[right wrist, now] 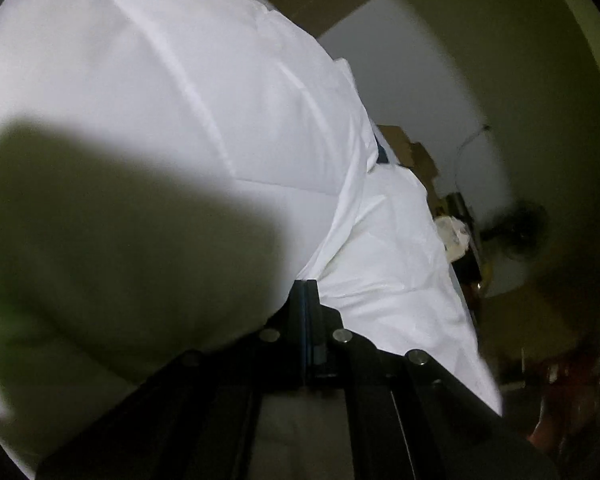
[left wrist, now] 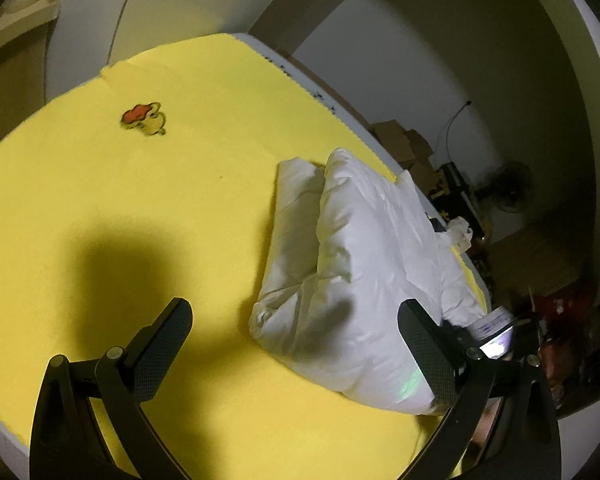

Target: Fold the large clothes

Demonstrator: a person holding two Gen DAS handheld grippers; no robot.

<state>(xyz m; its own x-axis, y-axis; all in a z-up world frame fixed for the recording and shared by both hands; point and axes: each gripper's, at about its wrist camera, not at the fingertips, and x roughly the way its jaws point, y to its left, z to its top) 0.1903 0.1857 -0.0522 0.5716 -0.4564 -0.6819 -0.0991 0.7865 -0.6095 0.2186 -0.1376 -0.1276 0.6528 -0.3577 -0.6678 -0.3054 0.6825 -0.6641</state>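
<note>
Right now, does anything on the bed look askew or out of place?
Yes: the white padded garment is only roughly folded, lying bunched and slanted near the edge of the yellow sheet, one end trailing off it. The right gripper is shut on its fabric.

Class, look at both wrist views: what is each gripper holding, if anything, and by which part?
The right gripper is shut on the white padded garment, pinching a fold of fabric at its edge. The left gripper is open and holds nothing.

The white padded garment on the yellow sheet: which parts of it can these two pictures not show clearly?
- Left wrist view: the white garment's near corner is behind the right finger of the left gripper.
- Right wrist view: a dark shadow covers its lower left; its outline is cut by the picture edges.
</note>
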